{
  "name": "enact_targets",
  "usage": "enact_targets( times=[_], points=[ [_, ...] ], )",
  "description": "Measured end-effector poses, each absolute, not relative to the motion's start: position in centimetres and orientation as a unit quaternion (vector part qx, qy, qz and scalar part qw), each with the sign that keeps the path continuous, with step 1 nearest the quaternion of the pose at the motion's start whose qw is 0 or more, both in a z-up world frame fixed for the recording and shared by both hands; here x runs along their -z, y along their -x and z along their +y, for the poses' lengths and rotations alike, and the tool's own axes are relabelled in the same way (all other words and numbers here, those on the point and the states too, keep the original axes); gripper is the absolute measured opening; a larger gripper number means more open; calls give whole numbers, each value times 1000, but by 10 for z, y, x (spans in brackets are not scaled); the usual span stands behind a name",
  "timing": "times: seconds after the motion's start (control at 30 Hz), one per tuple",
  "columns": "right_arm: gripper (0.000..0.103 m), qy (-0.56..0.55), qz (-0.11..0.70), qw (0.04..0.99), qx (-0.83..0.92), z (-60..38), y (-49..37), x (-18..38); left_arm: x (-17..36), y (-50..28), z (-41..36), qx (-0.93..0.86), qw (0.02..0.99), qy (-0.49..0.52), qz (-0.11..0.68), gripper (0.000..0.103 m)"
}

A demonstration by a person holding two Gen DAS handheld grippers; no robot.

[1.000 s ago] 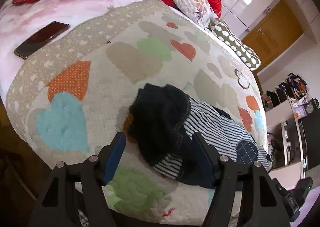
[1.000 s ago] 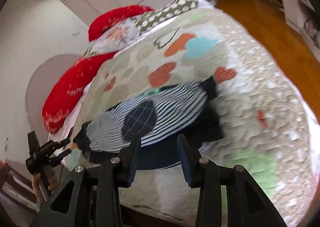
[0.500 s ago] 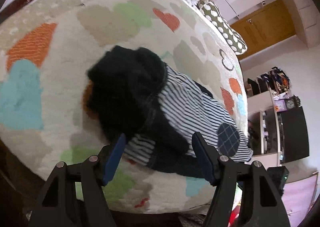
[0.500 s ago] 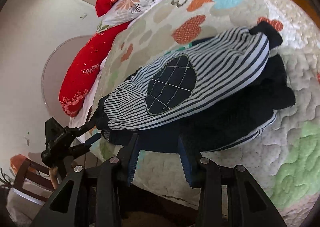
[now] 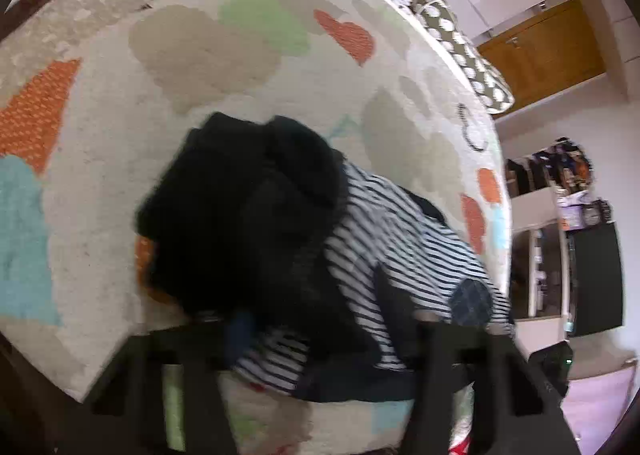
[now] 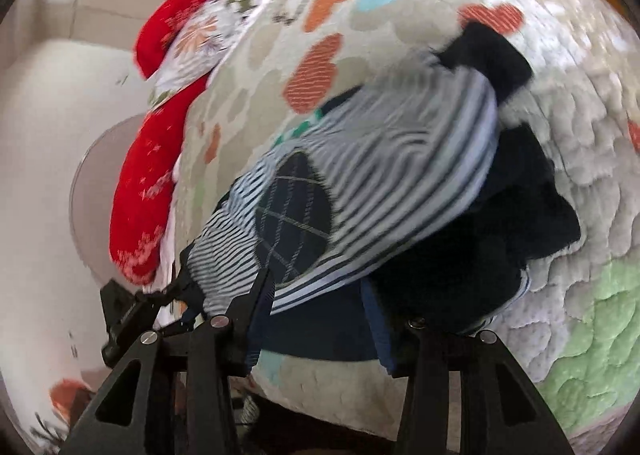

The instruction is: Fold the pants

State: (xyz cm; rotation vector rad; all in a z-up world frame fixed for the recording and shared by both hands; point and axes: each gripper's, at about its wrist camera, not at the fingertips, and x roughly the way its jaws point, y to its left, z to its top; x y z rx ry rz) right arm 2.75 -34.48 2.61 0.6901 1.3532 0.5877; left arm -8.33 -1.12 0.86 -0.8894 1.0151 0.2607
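Observation:
The pants (image 5: 380,239) lie crumpled on the heart-patterned quilt (image 5: 200,55): navy and white stripes, a dark checked patch, and a black bunched end. My left gripper (image 5: 316,319) is down on the near edge of that black end. Its jaws are closing with fabric between them, still well apart, and the picture is blurred. In the right wrist view the pants (image 6: 400,159) fill the middle. My right gripper (image 6: 318,319) is at their dark near edge, jaws opening, with the navy fabric in the gap. The left gripper (image 6: 132,315) shows at the pants' far left end.
Red and floral pillows (image 6: 144,183) line the head of the bed. A dark phone (image 5: 36,3) lies on the pink sheet at the top left. A wooden door (image 5: 540,43) and shelves (image 5: 560,235) stand beyond the bed's edge.
Both grippers have come down and closer to the pants. The left fingers now sink into the black end. The right fingers have rolled, spread a little, and reached the dark edge.

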Motion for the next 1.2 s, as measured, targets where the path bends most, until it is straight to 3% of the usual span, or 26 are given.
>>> enact_targets(
  times=[0.03,0.13,0.27,0.33,0.4,0.47,0.5,0.9,1.2],
  points=[
    [49,-318,606,683,-257,-347,-29,-23,-8,85,-11,-126,774,405,470,26],
    [48,-340,602,677,-252,-352,-31,-18,-7,92,-8,-127,772,419,461,25],
    [20,-312,597,698,-243,-353,-31,-20,-8,95,-9,-126,771,423,459,26],
    [14,-296,597,705,-243,-352,-30,-21,-10,94,-11,-121,773,421,459,35],
    [8,-277,592,717,-241,-350,-28,-26,-14,94,-13,-119,780,410,457,34],
    [6,-250,582,735,-242,-347,-25,-35,-23,96,-14,-122,791,396,450,18],
    [5,-235,574,744,-247,-344,-23,-42,-27,97,-13,-123,794,395,446,14],
    [4,-184,524,782,-283,-323,-43,-94,-53,65,10,-118,801,415,415,13],
    [4,-181,518,792,-266,-292,-115,-104,-54,-4,44,-159,798,405,416,13]
  ],
)
